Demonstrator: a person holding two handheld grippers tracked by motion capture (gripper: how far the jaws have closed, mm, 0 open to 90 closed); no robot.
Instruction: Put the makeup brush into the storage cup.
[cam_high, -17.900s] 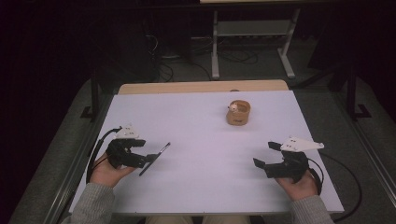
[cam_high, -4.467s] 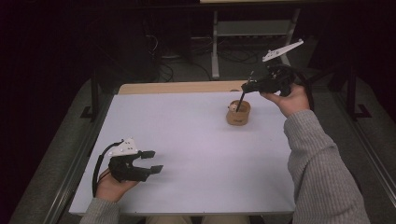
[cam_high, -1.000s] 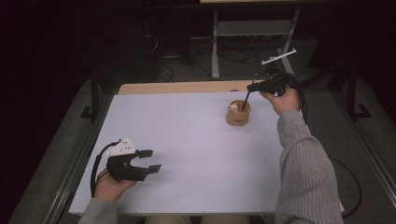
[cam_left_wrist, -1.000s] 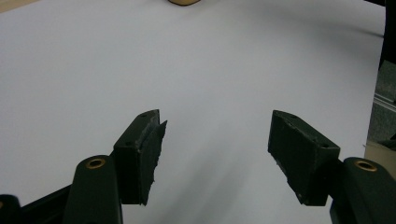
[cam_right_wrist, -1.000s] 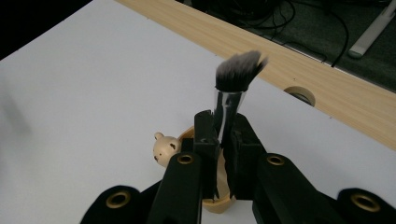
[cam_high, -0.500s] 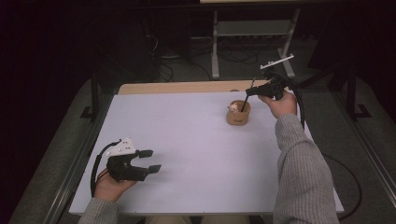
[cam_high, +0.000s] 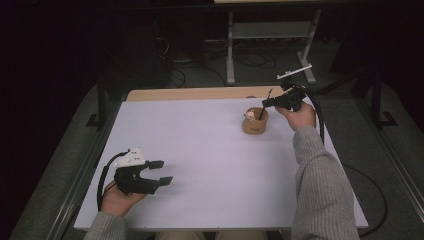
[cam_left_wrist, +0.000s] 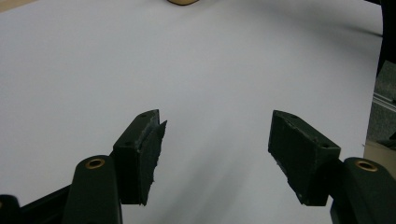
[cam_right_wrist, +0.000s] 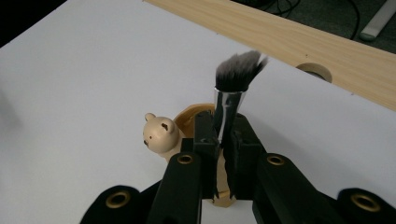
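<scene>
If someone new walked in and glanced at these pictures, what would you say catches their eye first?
Most striking is the makeup brush clamped in the right gripper, bristles up, its handle going down into the wooden cup at the table's far right. A small bear head sits on that cup's rim. Near the front left, the left gripper rests open on the bare white table with nothing between its jaws.

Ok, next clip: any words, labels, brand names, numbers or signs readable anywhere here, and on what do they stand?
None can be read.
Wooden holder: a dark mark on its front in the high view, too small and blurred to read.
Brush, bear figure, white table, left gripper and right gripper: no lettering shows on them.
</scene>
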